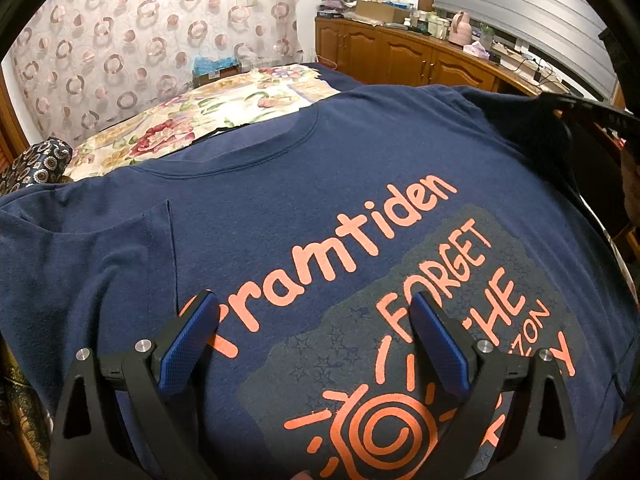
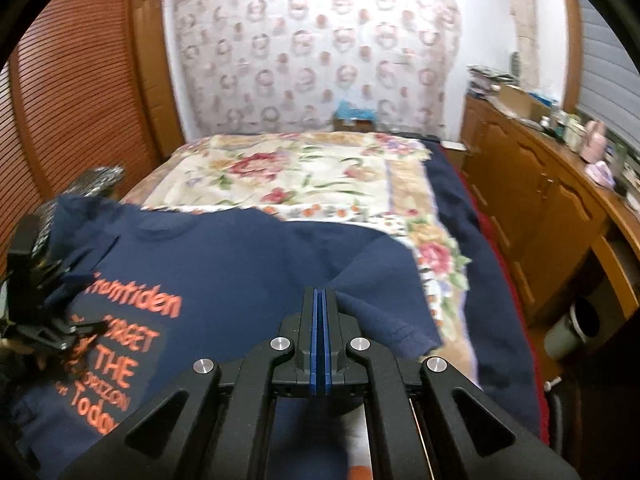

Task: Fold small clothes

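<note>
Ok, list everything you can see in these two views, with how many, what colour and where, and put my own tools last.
T-shirt: one, navy with orange print, spread on the bed nearest the cameras.
Floral bedspread: one, cream with pink and red flowers, covering the bed beyond the shirt.
Navy blanket: one, dark blue, along the bed's right edge.
Curtain: one, pale with pink rings, on the far wall.
Wooden cabinets: one run, brown, along the right wall, top cluttered.
Slatted door: one, reddish brown, left wall.
Pink jug: one, on the cabinet top.
Left tool: jaws open, above the print, holding nothing.
Right tool: jaws shut at the shirt's right sleeve edge.
</note>
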Tool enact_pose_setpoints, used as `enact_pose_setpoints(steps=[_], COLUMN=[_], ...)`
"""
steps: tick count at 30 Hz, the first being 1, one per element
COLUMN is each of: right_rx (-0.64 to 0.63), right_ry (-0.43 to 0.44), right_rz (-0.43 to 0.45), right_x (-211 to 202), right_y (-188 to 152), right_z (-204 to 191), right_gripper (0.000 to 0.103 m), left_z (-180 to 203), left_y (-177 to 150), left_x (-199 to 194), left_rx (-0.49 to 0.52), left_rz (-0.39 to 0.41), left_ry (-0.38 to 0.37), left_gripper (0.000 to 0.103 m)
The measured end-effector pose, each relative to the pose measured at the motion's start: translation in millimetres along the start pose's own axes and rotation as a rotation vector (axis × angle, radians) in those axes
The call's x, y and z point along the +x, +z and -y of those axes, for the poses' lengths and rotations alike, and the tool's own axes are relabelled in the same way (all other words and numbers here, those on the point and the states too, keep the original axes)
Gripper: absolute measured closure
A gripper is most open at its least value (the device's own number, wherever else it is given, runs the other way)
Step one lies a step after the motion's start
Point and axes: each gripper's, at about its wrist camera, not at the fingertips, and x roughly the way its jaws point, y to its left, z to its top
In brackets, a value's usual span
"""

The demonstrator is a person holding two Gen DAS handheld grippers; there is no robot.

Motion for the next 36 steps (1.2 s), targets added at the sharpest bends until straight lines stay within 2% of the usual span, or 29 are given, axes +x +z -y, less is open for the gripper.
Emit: enact_pose_setpoints(steps=[4, 9, 12, 14, 16, 18, 19, 22, 27, 31, 34, 35, 36], right_rx=[-0.013, 0.014, 0.037, 0.045, 0.046, 0.049, 0.050, 0.073, 0.174, 0.257, 0.276, 0.274, 0.267], right_ry=[0.052, 0.130, 0.128, 0.120, 0.086, 0.042, -0.002, -0.079, -0.111, -0.109, -0.098, -0.095, -0.087], right_rz=[-0.047, -0.151, -0.182, -0.171, -0.147, -0.113, -0.094, -0.081, -0.121, -0.190, -0.183, -0.183, -0.183], right_x=[16.4, 43.4, 49.4, 41.7, 28.0, 9.4, 0.0, -4.7, 8.9, 34.6, 40.6, 42.1, 44.5], right_y=[-11.2, -31.4, -38.5, -37.3, -28.9, -23.2, -21.8, -19.6, -33.5, -40.8, -35.4, -34.4, -33.4], right_z=[-14.6, -21.0, -12.7, -4.4, -4.8, -2.8, -0.6, 11.6, 36.7, 40.9, 42.7, 40.6, 41.4], right_gripper=[0.101, 0.101, 0.101, 0.095, 0.084, 0.057, 0.051, 0.050, 0.050, 0.050, 0.050, 0.053, 0.068], left_z=[-8.3, -16.2, -21.3, -25.3, -27.8, -27.7, -27.5, -26.4, -23.7, -23.9, -25.6, -26.3, -26.9], left_y=[-0.4, -0.2, 0.5, 0.5, -0.5, -1.1, -1.6, -3.8, -5.2, -5.2, -5.1, -4.7, -4.7], left_x=[-11.6, -42.1, -54.0, -60.6, -64.1, -66.4, -66.5, -65.7, -66.1, -65.5, -63.6, -63.5, -63.1], left_rx=[-0.053, -0.073, -0.072, -0.071, -0.070, -0.067, -0.066, -0.068, -0.064, -0.065, -0.073, -0.074, -0.075], left_rz=[0.060, 0.184, 0.222, 0.242, 0.255, 0.261, 0.262, 0.255, 0.254, 0.253, 0.247, 0.246, 0.244], left_ry=[-0.022, -0.008, -0.014, -0.030, -0.039, -0.041, -0.045, -0.068, -0.073, -0.070, -0.067, -0.067, -0.065], left_gripper=[0.006, 0.006, 0.006, 0.006, 0.006, 0.006, 0.006, 0.006, 0.006, 0.006, 0.006, 0.006, 0.006])
